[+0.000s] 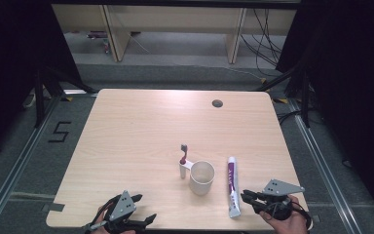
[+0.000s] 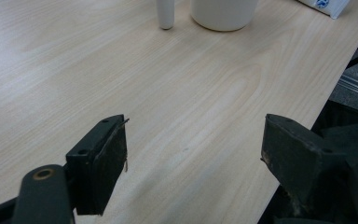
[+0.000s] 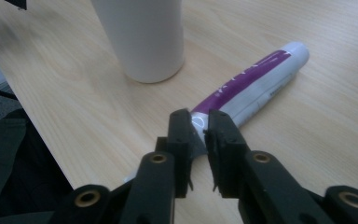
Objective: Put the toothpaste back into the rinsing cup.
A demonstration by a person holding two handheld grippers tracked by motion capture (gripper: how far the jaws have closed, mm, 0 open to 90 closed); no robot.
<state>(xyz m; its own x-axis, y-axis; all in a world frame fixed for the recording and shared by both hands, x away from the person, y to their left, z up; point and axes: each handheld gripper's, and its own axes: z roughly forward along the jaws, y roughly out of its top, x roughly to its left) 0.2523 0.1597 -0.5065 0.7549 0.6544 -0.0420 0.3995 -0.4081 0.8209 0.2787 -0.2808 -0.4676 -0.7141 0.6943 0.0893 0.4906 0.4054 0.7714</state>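
From above, the pale wooden tabletop (image 1: 141, 126) carries three things toward its near edge: a white plastic cup (image 1: 202, 177), a white toothbrush with a red neck and dark bristles (image 1: 183, 162) standing propped just beside the cup's left, and a white-and-purple toothpaste tube (image 1: 232, 185) lying lengthwise to the cup's right, its crimped tail pointing at the near edge. The right gripper (image 1: 247, 197) sits by the near right corner, its tips at the tube's tail. The left gripper (image 1: 143, 208) rests near the near left corner, well apart from everything.

In the left gripper view, the jaws stand wide apart over bare wood with nothing between them; the cup (image 2: 223, 14) and the toothbrush's foot (image 2: 165, 14) are far off at the top.

In the right gripper view, the right gripper (image 3: 198, 140) has its jaws drawn close on the flat tail of the tube (image 3: 256, 79), pinching it. The tube's body lies on the wood, and the cup (image 3: 142, 37) stands just beyond it.

I'd judge this to be the pick-up of the toothpaste, with the grasp just made. Next comes a lift; held by the thin tail, the tube will likely droop and swing, so a slow rise seems wise, keeping clear of the cup.
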